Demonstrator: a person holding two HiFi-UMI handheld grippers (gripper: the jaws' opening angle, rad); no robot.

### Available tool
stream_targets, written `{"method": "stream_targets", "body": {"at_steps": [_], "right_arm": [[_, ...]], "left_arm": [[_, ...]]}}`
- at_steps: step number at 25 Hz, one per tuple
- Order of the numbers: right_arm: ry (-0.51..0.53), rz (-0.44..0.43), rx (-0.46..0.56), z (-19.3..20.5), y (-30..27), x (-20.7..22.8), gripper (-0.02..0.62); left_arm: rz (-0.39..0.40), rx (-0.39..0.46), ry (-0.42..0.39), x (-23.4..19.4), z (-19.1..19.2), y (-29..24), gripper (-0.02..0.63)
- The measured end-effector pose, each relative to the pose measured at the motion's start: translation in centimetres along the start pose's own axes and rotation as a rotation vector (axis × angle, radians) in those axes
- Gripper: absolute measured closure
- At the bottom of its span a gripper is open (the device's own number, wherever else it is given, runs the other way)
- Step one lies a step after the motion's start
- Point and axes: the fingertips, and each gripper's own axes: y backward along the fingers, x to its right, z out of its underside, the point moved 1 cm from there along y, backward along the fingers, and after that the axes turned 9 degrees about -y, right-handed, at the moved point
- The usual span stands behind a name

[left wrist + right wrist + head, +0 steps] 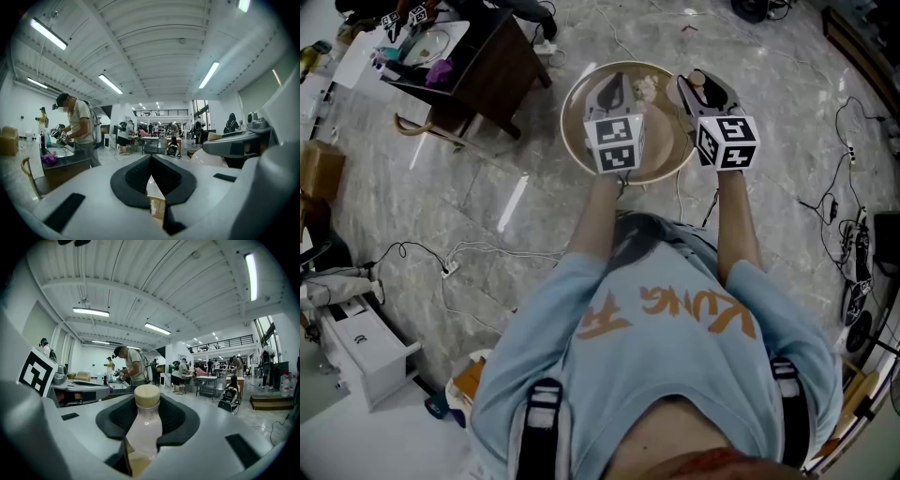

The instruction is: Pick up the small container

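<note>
Pale-pink bottle [146,405] (tan cap) is clamped in the right gripper [149,423] over the bowl [570,141]. The left gripper [152,174] is closed and empty. The bottle's smooth sides could slip if the grip slackens.

The head camera looks steeply down past the wearer's chest [675,328] onto the left gripper [615,94], the right gripper [705,92] and the round surface [670,155]. Each gripper camera rides close behind its own jaws, facing nearly level across the hall [154,126]. Both share the standing person [77,126] at the dark desk [65,166], and each catches the other gripper at its edge.
</note>
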Motion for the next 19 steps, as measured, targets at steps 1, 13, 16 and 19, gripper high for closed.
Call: {"method": "stream_targets", "body": {"at_steps": [1,13,16,19], "right_arm": [[0.0,0.001,0.0,0.0,-0.1,0.0,0.445],[0.003,0.008,0.0,0.0,-0.8,0.9,0.445],[0.0,0.007,0.011,-0.4,-0.9,1.2,0.445],[-0.002,0.01,0.017,-0.7,-1.1,1.8,0.445]], "left_arm": [[0.001,0.001,-0.001,-0.1,0.0,-0.1,0.582],[-0.012,-0.001,-0.008,-0.4,-0.1,-1.0,0.581],[-0.013,-0.001,-0.011,-0.2,-0.2,-1.3,0.583],[-0.013,0.002,-0.011,0.0,-0.4,-1.9,0.583]]}}
